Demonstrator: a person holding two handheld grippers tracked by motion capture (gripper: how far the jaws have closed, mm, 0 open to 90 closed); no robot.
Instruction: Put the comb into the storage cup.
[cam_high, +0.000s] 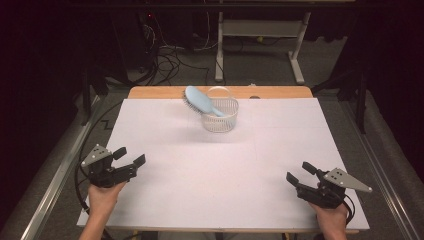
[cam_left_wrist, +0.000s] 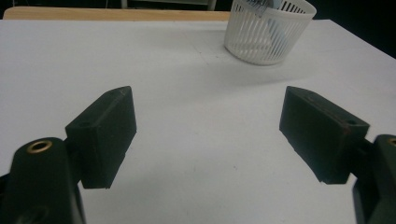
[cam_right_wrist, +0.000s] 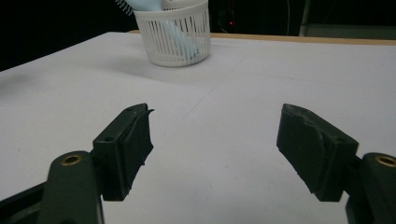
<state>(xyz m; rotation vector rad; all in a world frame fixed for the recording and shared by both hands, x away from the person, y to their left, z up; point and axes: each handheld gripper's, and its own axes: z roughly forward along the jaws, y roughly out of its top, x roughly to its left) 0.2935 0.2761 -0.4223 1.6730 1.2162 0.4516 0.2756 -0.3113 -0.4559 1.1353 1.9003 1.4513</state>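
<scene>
White sheeting covers the table in the high view, where a basket at the far middle holds a blue hairbrush, handle down, and the left gripper and right gripper sit at the near corners, jaws wide. Both gripper views show spread, empty jaws with the basket well ahead.

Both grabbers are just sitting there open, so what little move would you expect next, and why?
Probably the left hand-held gripper reaches forward toward the blue hairbrush. The brush's handle stands in the white basket and its head leans out to the left, on that gripper's side. Both grippers, including the right hand-held gripper, are open and far from it.
</scene>
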